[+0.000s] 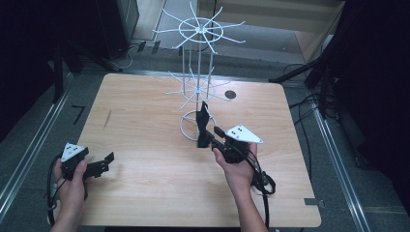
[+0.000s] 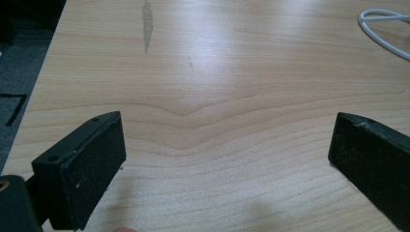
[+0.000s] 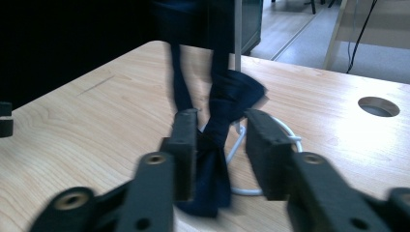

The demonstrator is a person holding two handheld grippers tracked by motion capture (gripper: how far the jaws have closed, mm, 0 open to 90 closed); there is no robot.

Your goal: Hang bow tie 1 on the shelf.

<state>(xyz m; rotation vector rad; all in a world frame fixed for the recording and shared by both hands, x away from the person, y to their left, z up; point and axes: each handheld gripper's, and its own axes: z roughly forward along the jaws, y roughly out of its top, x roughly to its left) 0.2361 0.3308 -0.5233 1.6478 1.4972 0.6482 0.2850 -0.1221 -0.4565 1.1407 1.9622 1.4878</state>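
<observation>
A white wire rack (image 1: 198, 87) with two tiers of radiating hooks stands on the wooden table (image 1: 140, 125). A dark navy strip of cloth (image 1: 203, 121) hangs from its lower tier down to the ring base. My right gripper (image 1: 205, 140) is at the cloth's lower end. In the right gripper view the cloth (image 3: 232, 96) hangs between the jaws of the right gripper (image 3: 220, 130), lying against the left one, with a gap to the right one, so it is open. My left gripper (image 1: 107, 161) is open low over the bare table near the front left, with nothing between the jaws of the left gripper (image 2: 227, 140).
A round cable hole (image 1: 230, 94) lies in the table right of the rack. The rack's base ring (image 3: 291, 137) sits just behind the cloth, and its edge (image 2: 382, 29) also appears in the left gripper view. Cables trail off the table's front right. Dark stands flank both sides.
</observation>
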